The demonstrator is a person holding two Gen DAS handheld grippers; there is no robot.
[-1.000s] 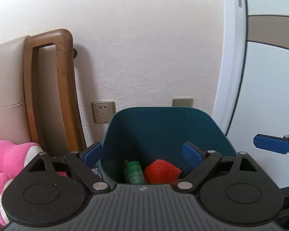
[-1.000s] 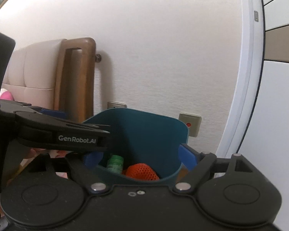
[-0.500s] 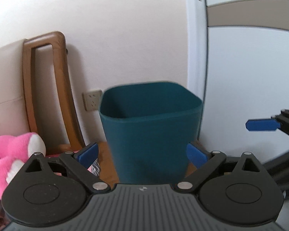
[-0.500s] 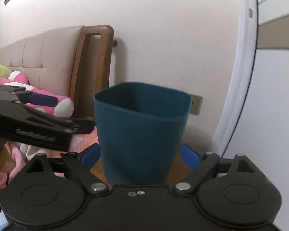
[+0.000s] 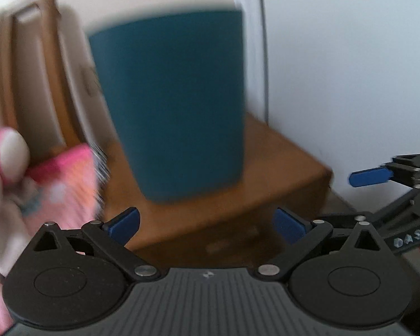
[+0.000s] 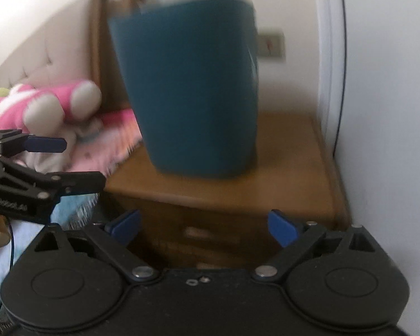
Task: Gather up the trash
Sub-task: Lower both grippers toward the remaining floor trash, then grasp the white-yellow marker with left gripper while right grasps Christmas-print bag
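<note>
White wall forms the background in both wrist views, with a pale door panel along the right edge.

1. Task object: the teal trash bin (image 5: 170,100) (image 6: 193,84) stands upright on the wooden nightstand (image 5: 280,168) (image 6: 288,168), close to the wall. Both views show it from the side and blurred; its contents cannot be seen.

2. Left gripper (image 5: 207,224): the jaws stand wide and are opening. Nothing lies between the blue pads (image 5: 124,224). The bin is ahead of the fingertips and apart from them.

3. Right gripper (image 6: 204,225): the jaws stand wide and are opening. Nothing lies between its pads (image 6: 282,226). The bin is ahead of the fingertips, not touched. In the left wrist view one blue pad of this gripper shows at the right edge.

4. Surroundings: a drawer front of the nightstand shows below the top, blurred. A wooden headboard frame (image 5: 44,72) (image 6: 103,42) stands left of the bin against the wall. A pink plush toy (image 6: 41,103) (image 5: 2,151) lies on pink bedding (image 5: 67,179) (image 6: 114,137) beside the nightstand. A wall plate (image 6: 271,44) sits right of the bin.
</note>
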